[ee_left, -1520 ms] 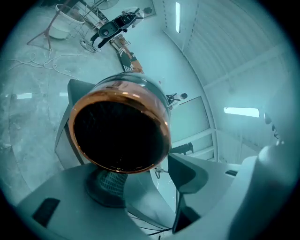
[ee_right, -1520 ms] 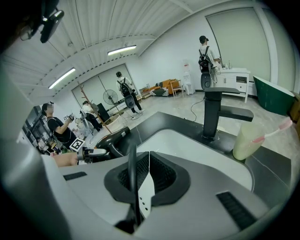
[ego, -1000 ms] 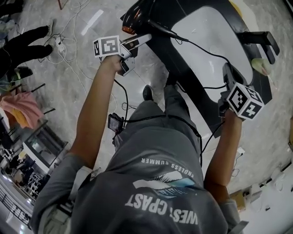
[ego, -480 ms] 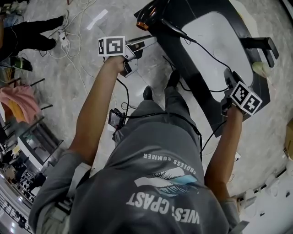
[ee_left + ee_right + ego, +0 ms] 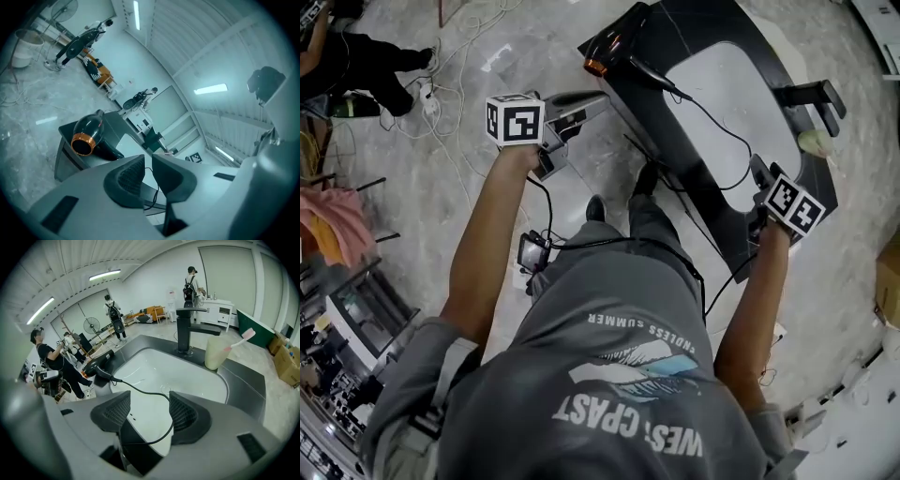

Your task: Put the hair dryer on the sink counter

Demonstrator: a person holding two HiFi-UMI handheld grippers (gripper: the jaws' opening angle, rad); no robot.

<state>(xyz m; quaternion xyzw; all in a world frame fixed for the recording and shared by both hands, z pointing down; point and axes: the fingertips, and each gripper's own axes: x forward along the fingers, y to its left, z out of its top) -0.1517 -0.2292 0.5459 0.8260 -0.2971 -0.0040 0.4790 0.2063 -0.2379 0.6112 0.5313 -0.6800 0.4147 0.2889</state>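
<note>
— Nearest items?
— My left gripper [image 5: 148, 164]: grey moulded jaws with ribbed black pads, closing to a slit, nothing between them. My right gripper [image 5: 150, 401]: same make, jaws opening wide. The thin black cord [image 5: 140, 389] runs loose between its pads, and neither pad presses it.
— Beyond?
— A glossy white rounded basin [image 5: 154, 366], set in a dark matte counter [image 5: 246, 380].
— The hair dryer?
— Hair dryer [image 5: 96, 365]: shiny black bulbous body with an orange ring at one end, lying on the counter at the basin's left end. Farthest: an angular black tap [image 5: 187, 326] and a pale cup [image 5: 215, 352].
</note>
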